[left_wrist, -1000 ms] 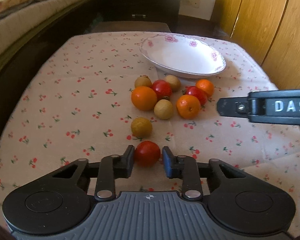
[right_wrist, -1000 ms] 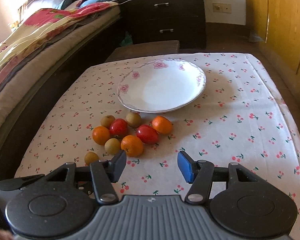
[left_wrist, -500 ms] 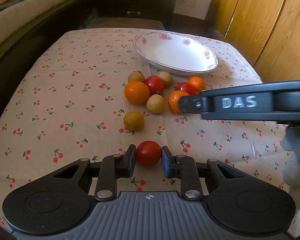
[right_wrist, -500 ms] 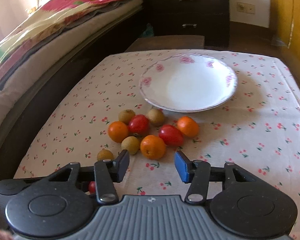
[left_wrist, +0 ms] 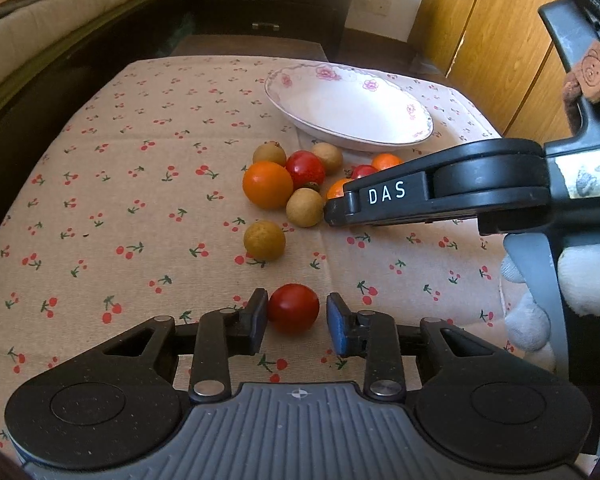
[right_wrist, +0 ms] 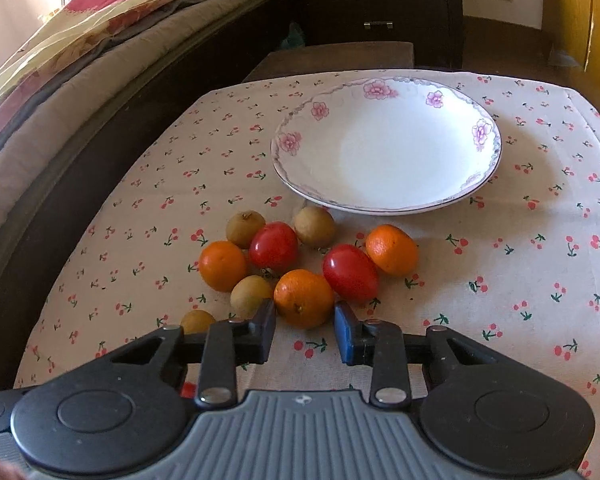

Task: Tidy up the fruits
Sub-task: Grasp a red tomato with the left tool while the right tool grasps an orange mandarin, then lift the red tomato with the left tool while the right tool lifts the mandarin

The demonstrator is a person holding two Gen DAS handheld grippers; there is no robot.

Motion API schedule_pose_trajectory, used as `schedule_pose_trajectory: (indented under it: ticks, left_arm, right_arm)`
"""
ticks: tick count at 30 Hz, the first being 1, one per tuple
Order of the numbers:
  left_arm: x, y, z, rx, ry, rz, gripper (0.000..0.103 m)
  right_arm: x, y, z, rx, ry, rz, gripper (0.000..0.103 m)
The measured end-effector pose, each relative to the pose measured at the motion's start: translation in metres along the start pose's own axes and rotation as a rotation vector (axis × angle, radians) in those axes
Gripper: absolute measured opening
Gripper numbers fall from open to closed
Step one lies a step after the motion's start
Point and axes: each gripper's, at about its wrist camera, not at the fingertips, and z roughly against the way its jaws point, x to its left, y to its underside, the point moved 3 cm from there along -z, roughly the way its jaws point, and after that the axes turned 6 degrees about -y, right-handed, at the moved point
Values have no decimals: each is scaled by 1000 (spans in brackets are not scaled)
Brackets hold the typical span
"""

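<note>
- Since a second ago the right gripper (right_wrist: 305,330) has slid in to the fruit cluster, its parted jaws flanking an orange (right_wrist: 303,298) without clasping it
- Left gripper (left_wrist: 293,320) brackets a lone red tomato (left_wrist: 293,308); seemingly a slight gap, not clamped
- White floral plate (right_wrist: 386,196) holds no fruit, just beyond the pile on the cherry-print cloth (right_wrist: 540,280)

A cluster of oranges (right_wrist: 303,298), red tomatoes (right_wrist: 350,272) and tan longans (right_wrist: 314,226) is seen mid-frame, just below an empty flowered plate (right_wrist: 388,200).
</note>
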Motion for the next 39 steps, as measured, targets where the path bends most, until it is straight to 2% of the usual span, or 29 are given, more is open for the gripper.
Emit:
schedule_pose_trajectory:
  ticks: [9, 19, 25, 33, 36, 39]
  left_arm:
    - [-1, 0, 1, 0, 3, -4, 41]
    - [0, 6, 6, 8, 18, -10, 38]
    - [-6, 5, 4, -1, 8, -21, 39]
    - [-11, 1, -2, -19, 5, -35, 46]
    - [-10, 0, -3, -26, -14, -38, 56]
    - [-9, 0, -4, -31, -19, -38, 57]
  right_arm:
    - [2, 5, 9, 38, -17, 22, 31]
    - [2, 24, 51, 90, -3, 97, 31]
    - [-13, 34, 50, 107, 20, 85, 31]
    - [-16, 34, 41, 106, 30, 95, 33]
    - [-18, 35, 38, 112, 28, 84, 33]
    - [-19, 33, 36, 104, 30, 82, 33]
